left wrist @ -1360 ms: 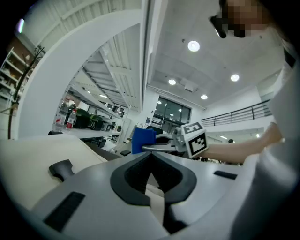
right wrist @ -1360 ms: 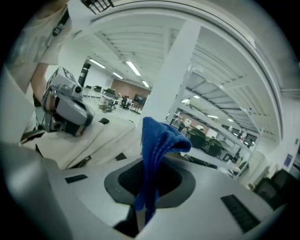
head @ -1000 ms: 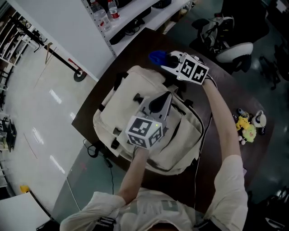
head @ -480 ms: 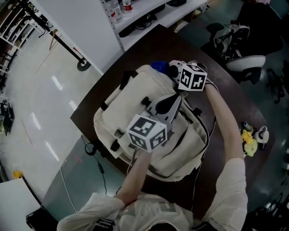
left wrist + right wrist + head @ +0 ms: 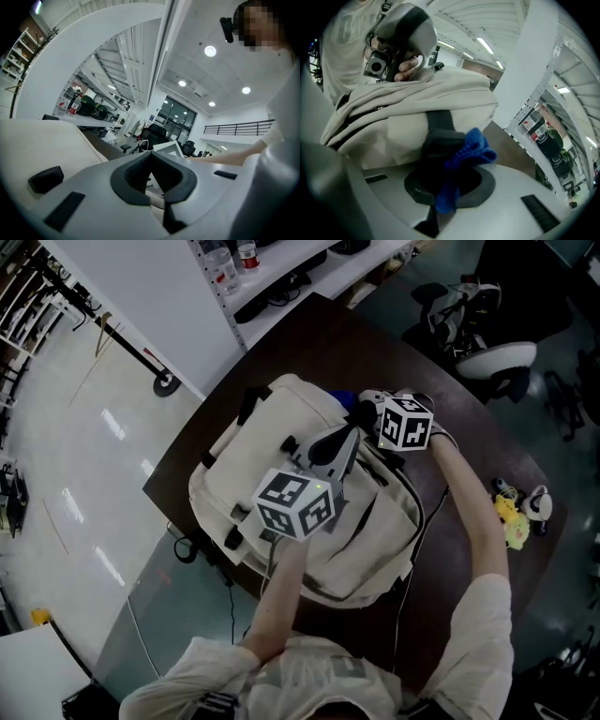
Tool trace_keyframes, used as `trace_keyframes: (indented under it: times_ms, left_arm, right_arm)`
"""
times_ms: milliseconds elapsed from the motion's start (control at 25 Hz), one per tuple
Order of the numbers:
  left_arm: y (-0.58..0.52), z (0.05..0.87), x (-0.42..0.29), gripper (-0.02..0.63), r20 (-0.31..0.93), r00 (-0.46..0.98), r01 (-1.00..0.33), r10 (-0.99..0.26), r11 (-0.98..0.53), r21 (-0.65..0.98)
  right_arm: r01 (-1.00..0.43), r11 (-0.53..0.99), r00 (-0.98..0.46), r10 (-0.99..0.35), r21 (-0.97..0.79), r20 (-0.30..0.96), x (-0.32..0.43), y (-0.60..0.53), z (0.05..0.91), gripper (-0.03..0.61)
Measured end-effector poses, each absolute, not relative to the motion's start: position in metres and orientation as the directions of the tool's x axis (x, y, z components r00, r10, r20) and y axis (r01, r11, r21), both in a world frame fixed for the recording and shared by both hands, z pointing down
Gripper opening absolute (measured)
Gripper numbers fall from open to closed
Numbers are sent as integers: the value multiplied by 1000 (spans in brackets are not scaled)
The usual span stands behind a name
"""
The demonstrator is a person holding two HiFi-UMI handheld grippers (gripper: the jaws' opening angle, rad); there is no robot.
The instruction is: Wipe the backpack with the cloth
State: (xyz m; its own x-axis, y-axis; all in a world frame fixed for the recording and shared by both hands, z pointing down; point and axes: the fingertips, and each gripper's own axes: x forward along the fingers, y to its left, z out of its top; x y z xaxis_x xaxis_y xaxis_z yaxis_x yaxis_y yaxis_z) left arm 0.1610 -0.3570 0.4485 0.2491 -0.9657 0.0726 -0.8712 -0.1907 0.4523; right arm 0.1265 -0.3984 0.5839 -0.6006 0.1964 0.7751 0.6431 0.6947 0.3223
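Right gripper (image 5: 447, 157) presses cloth (image 5: 472, 147) on backpack (image 5: 272, 432); plush toys (image 5: 517, 512) sit apart.

An open-plan office or lab floor, not a home.

A dark work table (image 5: 309, 334) stands on a pale, glossy floor (image 5: 84, 456) beside long white shelves (image 5: 291, 273) holding bottles (image 5: 246, 254) and dark gear. Swivel chairs (image 5: 492, 357) stand near the table. The left gripper view shows a high white ceiling with round recessed lights (image 5: 210, 50), a tall glazed front (image 5: 176, 119), a railed upper gallery (image 5: 239, 127) and more black desk chairs (image 5: 152, 136).
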Motion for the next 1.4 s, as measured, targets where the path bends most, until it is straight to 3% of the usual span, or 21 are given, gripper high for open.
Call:
trace_keyframes:
  times_ms: [240, 1400]
  left_arm:
    - [-354, 444, 173, 3, 83, 222, -926, -972, -183, 330]
    - [-329, 450, 232, 3, 115, 256, -926, -960, -209, 315]
  right_arm:
    - [583, 747, -639, 178, 321, 749, 156, -388, 586, 41]
    - [491, 834, -633, 142, 253, 761, 295, -335, 603, 41]
